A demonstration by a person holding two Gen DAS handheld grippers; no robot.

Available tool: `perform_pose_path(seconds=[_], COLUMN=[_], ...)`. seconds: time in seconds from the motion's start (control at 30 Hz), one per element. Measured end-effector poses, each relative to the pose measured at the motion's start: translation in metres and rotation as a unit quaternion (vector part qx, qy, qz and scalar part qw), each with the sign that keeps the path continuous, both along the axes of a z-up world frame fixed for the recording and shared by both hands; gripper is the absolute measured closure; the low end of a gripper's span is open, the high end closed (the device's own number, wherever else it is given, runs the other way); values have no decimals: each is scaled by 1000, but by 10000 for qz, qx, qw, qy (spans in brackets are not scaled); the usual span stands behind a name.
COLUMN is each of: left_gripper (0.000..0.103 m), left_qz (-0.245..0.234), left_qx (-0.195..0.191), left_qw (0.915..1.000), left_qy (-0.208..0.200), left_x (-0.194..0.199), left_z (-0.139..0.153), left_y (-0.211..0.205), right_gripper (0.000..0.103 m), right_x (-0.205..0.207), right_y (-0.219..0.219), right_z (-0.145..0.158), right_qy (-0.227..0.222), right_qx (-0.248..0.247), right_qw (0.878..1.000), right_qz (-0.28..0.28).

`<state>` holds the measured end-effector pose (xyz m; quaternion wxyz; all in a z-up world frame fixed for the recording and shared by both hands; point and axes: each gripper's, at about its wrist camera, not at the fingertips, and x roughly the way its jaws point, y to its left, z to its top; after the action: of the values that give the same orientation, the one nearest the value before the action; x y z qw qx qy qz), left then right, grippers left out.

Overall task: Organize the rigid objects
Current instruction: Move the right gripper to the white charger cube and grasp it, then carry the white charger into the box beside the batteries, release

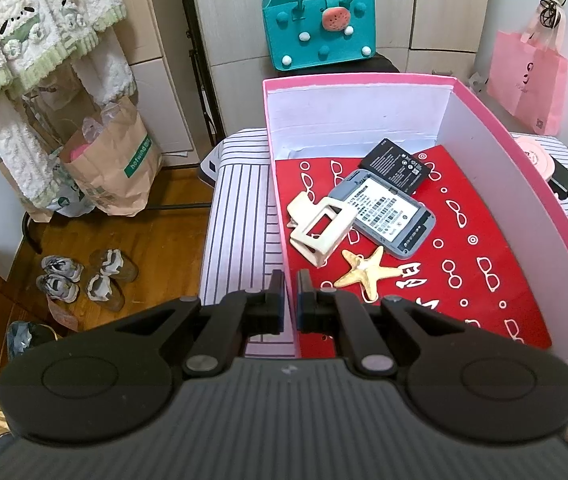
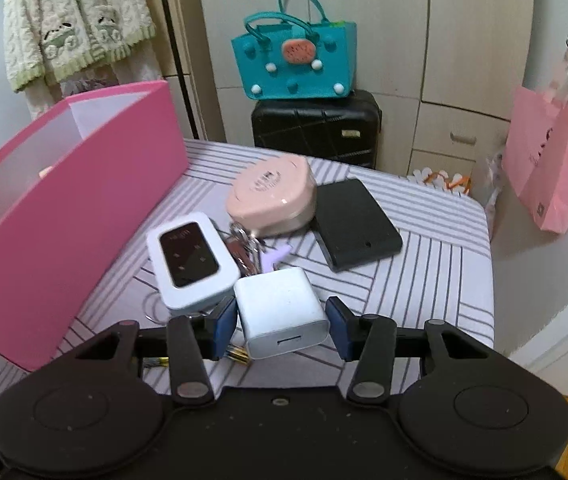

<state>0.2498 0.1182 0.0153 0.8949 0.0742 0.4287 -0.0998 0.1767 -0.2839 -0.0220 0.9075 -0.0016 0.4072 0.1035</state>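
Observation:
My right gripper is shut on a white charger cube, its blue pads against both sides, just above the striped cover. Behind it lie a white pocket router, a bunch of keys, a pink round case and a flat black box. My left gripper is shut on the left wall of the pink box, also seen from the side. Inside, on a red lining, lie a cream hair claw, a grey device, a black battery and a starfish.
A teal felt bag sits on a black suitcase behind the striped surface. A pink paper bag hangs at the right. Small batteries lie under the right gripper's left finger. Paper bags and shoes stand on the floor.

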Motion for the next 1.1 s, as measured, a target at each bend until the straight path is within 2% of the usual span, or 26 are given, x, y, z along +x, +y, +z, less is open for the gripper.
perform_pose_path(seconds=[0.1, 0.23, 0.37, 0.5, 0.63, 0.7, 0.8, 0.93, 1.1], left_gripper=[98, 98, 98, 97, 97, 97, 97, 97, 97], left_qz=[-29, -24, -41, -43, -40, -33, -2, -33, -119], left_qx=[6, -66, -85, -103, -118, -130, -222, -234, -188], left_qw=[10000, 10000, 9999, 9999, 9999, 9999, 9997, 9997, 9997], left_qy=[-18, -30, -47, -52, -59, -68, -86, -91, -83], left_x=[-1, -1, -1, -1, -2, -2, -2, -1, -1], left_z=[0, -1, -1, -1, -1, -1, -1, 0, -1], left_y=[0, 2, 3, 2, 2, 3, 5, 5, 4], right_gripper=[49, 48, 48, 48, 48, 48, 48, 48, 48], right_x=[-1, 0, 1, 2, 11, 20, 33, 57, 83], right_y=[6, 12, 30, 59, 90, 107, 136, 165, 199], right_z=[8, 16, 40, 66, 73, 73, 68, 57, 45], right_qy=[-83, -201, -530, -962, -1133, -1223, -1423, -1089, -670], right_qx=[130, 598, 871, 936, 922, 726, 82, -465, -1549], right_qw=[9998, 9976, 9925, 9830, 9753, 9732, 9712, 9679, 9495], right_qz=[143, 275, 675, 1254, 1659, 1808, 1909, 2219, 2645])
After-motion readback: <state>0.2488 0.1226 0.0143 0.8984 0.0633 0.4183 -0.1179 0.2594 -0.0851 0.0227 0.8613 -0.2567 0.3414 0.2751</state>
